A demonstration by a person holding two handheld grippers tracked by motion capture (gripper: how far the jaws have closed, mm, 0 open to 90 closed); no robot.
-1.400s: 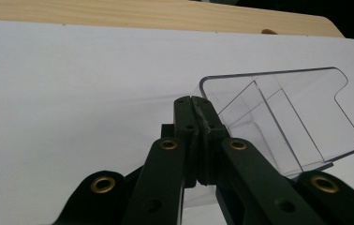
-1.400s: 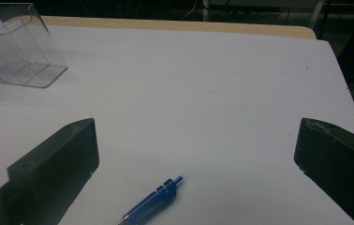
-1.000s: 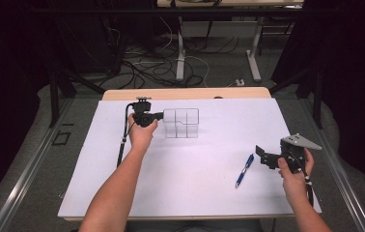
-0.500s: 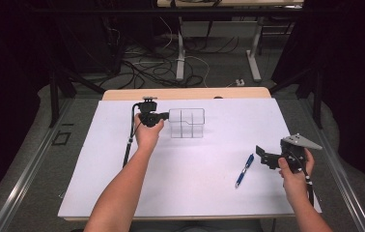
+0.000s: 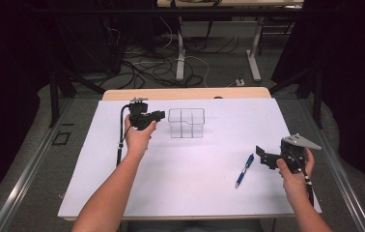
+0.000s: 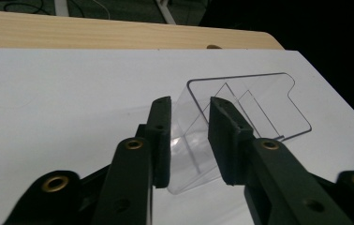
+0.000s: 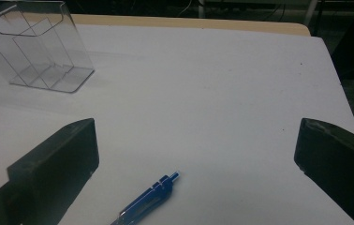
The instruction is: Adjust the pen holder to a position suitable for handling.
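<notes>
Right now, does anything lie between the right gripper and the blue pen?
No. The high view shows bare white table cover between the right gripper and the blue pen.

In the right gripper view the blue pen (image 7: 149,199) is cut off by the bottom edge, so just its tip end and part of the barrel can be seen, and the clear plastic holder (image 7: 39,47) runs off the top-left corner. In the left gripper view the 2 black jaws of the left gripper (image 6: 189,136) cover the near corner of the holder, and whether either pad touches its wall cannot be told. In the high view the inner dividers of the holder are too small and faint to count.
</notes>
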